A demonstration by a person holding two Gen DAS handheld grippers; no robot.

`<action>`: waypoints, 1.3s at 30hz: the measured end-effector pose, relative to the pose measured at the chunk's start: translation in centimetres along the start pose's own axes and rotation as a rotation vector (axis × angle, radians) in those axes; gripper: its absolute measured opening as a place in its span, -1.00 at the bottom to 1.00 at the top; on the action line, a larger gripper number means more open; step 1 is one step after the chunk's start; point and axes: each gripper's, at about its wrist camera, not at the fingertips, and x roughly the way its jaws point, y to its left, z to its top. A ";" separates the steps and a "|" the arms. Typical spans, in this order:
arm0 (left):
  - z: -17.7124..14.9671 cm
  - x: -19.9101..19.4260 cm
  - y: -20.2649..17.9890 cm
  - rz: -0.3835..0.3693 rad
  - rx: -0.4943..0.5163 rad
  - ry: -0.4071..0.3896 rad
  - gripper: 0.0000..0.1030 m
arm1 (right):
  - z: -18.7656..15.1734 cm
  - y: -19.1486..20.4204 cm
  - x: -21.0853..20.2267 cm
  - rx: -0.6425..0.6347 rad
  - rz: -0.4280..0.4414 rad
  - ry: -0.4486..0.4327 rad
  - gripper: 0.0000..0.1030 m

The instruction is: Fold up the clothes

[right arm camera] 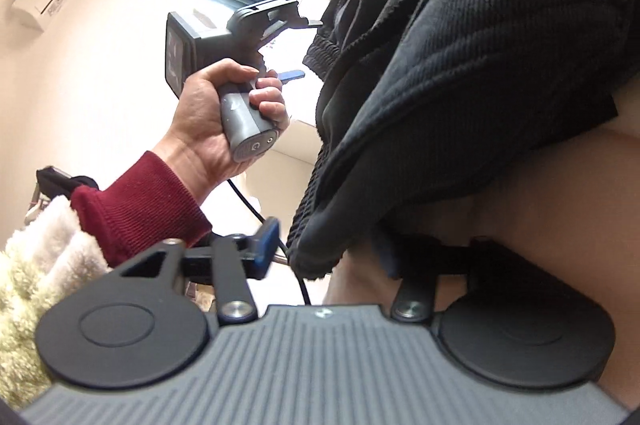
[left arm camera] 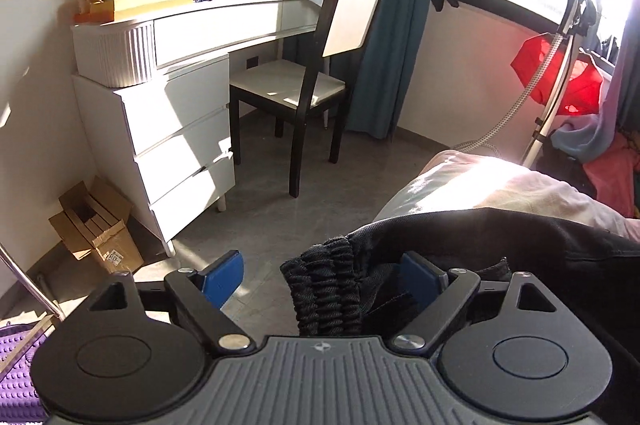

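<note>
My left gripper point(left arm camera: 322, 279) stood wide, pads clear of the waistband point(left arm camera: 324, 289) bunched between them at lower centre. My right gripper point(right arm camera: 328, 249) was also wide, with a hem of the garment point(right arm camera: 460, 73) hanging between its fingers, not pinched. The garment lay on the bed point(left arm camera: 480, 181), lower right. To do the step well, I judged each pad should seat past the elastic before closing. Only the right view showed my left hand point(right arm camera: 224, 121) at centre left; only the left view showed the floor point(left arm camera: 260, 209).
</note>
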 end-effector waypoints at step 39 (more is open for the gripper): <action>-31.8 -36.1 -18.2 -0.355 0.290 -0.305 0.79 | 1.0 5.4 -36.7 -0.666 -0.642 -0.444 0.57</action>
